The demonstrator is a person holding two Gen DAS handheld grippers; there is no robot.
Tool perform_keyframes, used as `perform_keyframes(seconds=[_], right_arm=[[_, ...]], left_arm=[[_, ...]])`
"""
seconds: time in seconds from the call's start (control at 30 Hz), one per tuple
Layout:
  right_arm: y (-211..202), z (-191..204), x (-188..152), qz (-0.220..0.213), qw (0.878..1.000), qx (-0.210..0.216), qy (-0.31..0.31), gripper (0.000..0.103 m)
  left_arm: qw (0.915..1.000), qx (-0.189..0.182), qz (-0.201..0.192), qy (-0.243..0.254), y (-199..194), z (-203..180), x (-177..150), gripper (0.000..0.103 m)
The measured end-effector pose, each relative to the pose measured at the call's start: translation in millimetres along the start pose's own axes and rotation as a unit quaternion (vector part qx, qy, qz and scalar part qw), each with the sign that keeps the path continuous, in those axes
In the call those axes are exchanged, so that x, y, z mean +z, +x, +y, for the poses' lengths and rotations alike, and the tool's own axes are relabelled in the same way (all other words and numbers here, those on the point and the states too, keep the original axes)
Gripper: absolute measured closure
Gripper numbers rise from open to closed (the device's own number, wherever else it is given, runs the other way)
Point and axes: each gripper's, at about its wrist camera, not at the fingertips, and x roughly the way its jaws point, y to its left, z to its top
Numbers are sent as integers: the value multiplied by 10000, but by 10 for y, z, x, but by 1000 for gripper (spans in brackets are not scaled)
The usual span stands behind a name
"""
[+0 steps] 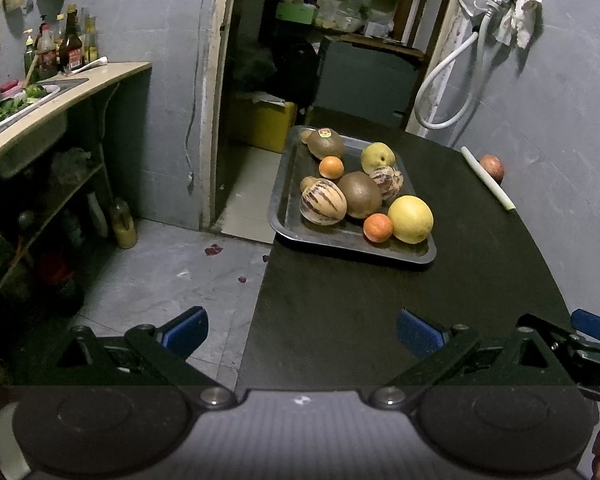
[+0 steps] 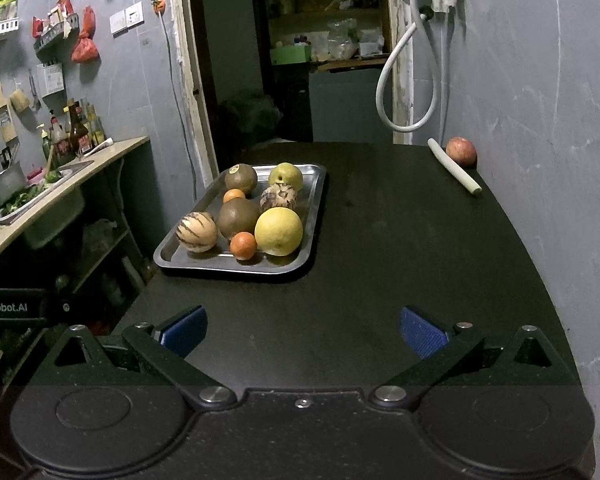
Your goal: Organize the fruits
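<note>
A metal tray (image 1: 292, 216) (image 2: 316, 200) sits on the dark table (image 1: 380, 312) (image 2: 380, 264), toward its left edge. Several fruits lie in it: a big yellow citrus (image 1: 411, 219) (image 2: 279, 231), two small oranges (image 1: 378, 227) (image 2: 243, 245), striped melons (image 1: 323, 202) (image 2: 197, 231), brown round fruits (image 1: 359, 194) (image 2: 238, 216) and a yellow-green pear (image 1: 377, 157) (image 2: 285, 176). A red apple (image 1: 492, 167) (image 2: 461, 151) rests alone by the right wall. My left gripper (image 1: 302, 332) hangs open over the table's near left edge. My right gripper (image 2: 304, 330) is open above the near table, nothing between its fingers.
A pale green stalk (image 1: 487, 178) (image 2: 454, 165) lies beside the apple. A counter with a sink (image 1: 40, 108) (image 2: 52, 192), bottles and greens runs along the left. A doorway (image 1: 312, 60) opens behind the table. A white hose (image 2: 408, 80) hangs on the wall.
</note>
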Motion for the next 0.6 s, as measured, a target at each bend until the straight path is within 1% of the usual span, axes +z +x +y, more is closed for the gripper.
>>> perform_keyframes(seconds=[0.37, 0.6], right_arm=[[-7, 23, -90, 10, 9996, 155, -233, 1], [-3, -7, -105, 56, 9997, 114, -195, 1]], left_arm=[[10000, -3, 2, -4, 5, -9, -49, 1], [10000, 2, 62, -13, 30, -29, -114, 1]])
